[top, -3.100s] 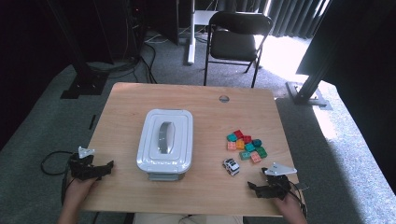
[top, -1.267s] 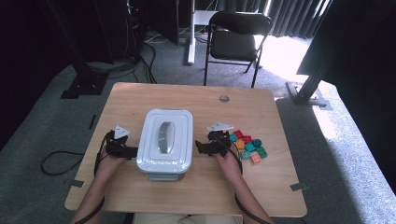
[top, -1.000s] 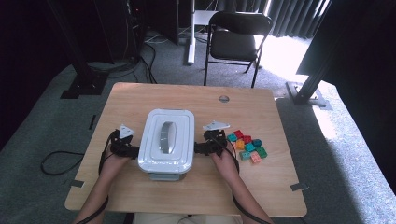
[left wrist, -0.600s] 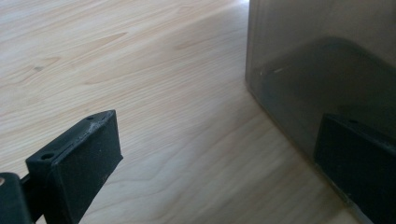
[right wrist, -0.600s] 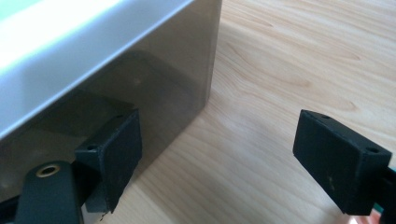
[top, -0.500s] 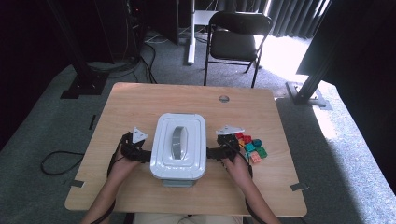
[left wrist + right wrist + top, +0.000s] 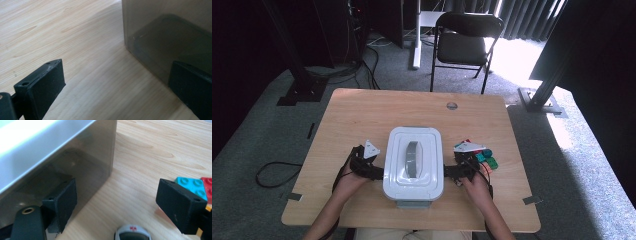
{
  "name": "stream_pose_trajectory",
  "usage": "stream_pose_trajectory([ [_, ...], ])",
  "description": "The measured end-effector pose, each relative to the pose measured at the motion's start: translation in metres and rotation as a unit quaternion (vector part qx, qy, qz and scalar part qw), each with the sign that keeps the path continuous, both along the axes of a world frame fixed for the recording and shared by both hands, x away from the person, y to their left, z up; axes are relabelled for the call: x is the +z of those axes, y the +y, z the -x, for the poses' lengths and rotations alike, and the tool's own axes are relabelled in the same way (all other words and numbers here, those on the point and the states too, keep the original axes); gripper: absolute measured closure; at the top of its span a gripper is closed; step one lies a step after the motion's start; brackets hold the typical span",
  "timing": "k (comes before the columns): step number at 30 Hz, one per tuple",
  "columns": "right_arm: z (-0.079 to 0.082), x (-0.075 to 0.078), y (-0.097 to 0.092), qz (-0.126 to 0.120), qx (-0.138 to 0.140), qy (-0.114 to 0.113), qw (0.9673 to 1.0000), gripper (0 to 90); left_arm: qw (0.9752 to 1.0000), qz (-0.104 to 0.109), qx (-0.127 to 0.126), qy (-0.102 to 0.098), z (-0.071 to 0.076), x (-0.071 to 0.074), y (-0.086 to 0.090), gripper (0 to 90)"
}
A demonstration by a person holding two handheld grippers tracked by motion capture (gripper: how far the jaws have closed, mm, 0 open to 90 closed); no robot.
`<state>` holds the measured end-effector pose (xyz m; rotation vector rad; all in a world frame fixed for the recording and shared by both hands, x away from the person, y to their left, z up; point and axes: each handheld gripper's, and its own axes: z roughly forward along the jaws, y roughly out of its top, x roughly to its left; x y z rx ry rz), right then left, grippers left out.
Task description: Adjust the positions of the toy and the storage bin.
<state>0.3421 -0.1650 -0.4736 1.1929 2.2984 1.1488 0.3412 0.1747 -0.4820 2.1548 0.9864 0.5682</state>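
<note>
White lidded box (image 7: 413,165) sits mid-bench (image 7: 362,112); left gripper (image 7: 371,170) and right gripper (image 7: 451,172) flank its sides, jaws spread, the right's just narrowing around nothing, toy bricks (image 7: 484,159) just beside it.

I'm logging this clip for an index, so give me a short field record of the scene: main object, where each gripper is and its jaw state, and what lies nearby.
main object: lidded white box on the table
left gripper: at box's left side, jaws open
right gripper: at box's right side, jaws open, nothing between them
nearby: coloured bricks, small toy car by the right gripper
</note>
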Motion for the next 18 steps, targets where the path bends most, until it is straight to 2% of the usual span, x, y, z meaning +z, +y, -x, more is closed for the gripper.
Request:
stream_pose_trajectory([
  [3, 0.006, 0.000, -0.004, 0.002, 0.001, -0.001, 1.0000, 16.8, 0.9999, 0.009, 0.000, 0.006, 0.001, -0.001, -0.002, 1.4],
  [9, 0.014, -0.002, -0.010, -0.007, -0.001, 0.002, 1.0000, 16.8, 0.9999, 0.014, -0.005, 0.005, 0.009, 0.003, -0.006, 1.4],
  [12, 0.016, -0.002, -0.011, -0.006, -0.001, 0.001, 1.0000, 16.9, 0.9998, 0.015, -0.008, 0.007, 0.012, 0.004, -0.007, 1.4],
  [18, 0.017, -0.004, -0.018, -0.020, 0.002, 0.006, 0.9998, 15.3, 0.9995, 0.021, -0.023, 0.007, 0.017, 0.004, -0.006, 1.3],
])
